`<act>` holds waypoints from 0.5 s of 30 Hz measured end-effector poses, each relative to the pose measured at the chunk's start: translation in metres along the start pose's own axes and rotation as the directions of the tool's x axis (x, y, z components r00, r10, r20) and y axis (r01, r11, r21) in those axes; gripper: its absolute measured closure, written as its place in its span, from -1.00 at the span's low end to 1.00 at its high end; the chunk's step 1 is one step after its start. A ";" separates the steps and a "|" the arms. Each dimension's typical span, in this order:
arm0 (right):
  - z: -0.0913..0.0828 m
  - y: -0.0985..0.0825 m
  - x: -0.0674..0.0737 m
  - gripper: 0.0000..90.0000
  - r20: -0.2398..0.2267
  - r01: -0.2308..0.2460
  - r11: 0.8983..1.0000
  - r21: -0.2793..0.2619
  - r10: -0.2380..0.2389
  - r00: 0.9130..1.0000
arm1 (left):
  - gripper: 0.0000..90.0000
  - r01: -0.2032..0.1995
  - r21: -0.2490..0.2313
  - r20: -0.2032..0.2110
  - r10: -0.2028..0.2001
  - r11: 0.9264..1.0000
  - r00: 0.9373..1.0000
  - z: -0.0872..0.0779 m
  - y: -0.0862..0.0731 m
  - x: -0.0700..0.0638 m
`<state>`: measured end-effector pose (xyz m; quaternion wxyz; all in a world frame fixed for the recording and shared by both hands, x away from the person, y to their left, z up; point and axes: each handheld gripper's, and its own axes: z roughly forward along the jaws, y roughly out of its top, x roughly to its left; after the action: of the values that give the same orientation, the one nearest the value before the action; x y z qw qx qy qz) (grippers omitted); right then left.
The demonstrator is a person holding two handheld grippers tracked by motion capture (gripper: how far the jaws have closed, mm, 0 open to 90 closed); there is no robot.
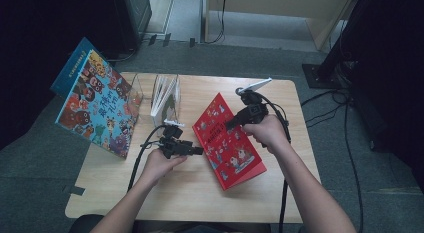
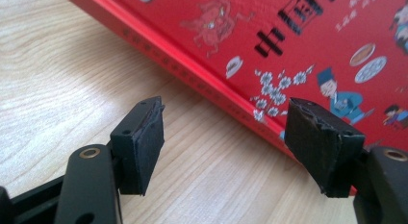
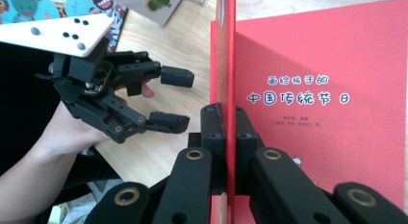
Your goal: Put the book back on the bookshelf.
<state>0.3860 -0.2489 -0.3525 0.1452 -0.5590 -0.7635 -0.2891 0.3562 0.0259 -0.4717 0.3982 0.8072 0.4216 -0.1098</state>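
In the high view the red book [image 1: 229, 142] lies on the wooden table [image 1: 185, 190] right of its middle, its lower corner pointing toward the near edge and its upper corner toward the far edge. The right gripper [image 1: 231, 124] reaches in from the book's right side and grips the cover near its upper part, while the left gripper [image 1: 199, 151] sits just beside the book's left edge with its tips at the spine. Bare wood stretches between the book and the near edge, and a narrower strip runs along the right edge. A clear stand [image 1: 167, 95] holding thin books rises near the far edge, and a large colourful book [image 1: 97, 105] leans over the table's far left corner. In the left gripper view the jaws stand spread wide with nothing between them, their pads hovering over bare table [image 2: 72, 65] just short of the red book's [image 2: 298, 36] spine edge, which runs diagonally across. In the right gripper view the jaws are pressed together on the red cover [image 3: 224, 65], lifted on edge between the pads, with the red title page [image 3: 317, 94] lying open to the right; farther off, the left gripper [image 3: 175, 99] stands spread over bare wood beside the cover.
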 end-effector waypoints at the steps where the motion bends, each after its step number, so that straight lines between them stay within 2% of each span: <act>1: -0.002 0.000 0.000 0.97 -0.001 0.010 1.000 0.000 -0.010 1.000 | -0.32 0.001 -0.003 0.004 -0.001 1.000 1.000 0.000 0.001 -0.001; 6: -0.010 0.002 0.005 0.97 -0.007 0.010 1.000 -0.011 -0.010 1.000 | -0.33 -0.003 -0.003 0.027 0.003 1.000 1.000 -0.001 0.006 -0.005; 8: -0.013 0.002 0.006 0.97 -0.009 0.034 0.999 -0.028 -0.034 0.999 | -0.34 -0.011 -0.005 0.036 0.011 1.000 0.999 0.000 0.009 -0.007; 15: -0.021 0.001 0.010 0.97 -0.048 0.072 0.996 -0.061 -0.075 0.996 | -0.34 -0.022 -0.006 0.054 0.022 1.000 0.998 0.003 0.015 -0.012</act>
<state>0.3811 -0.2536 -0.3303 0.1371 -0.5270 -0.7708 -0.3306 0.3610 0.0119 -0.4590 0.4130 0.8074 0.4020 -0.1260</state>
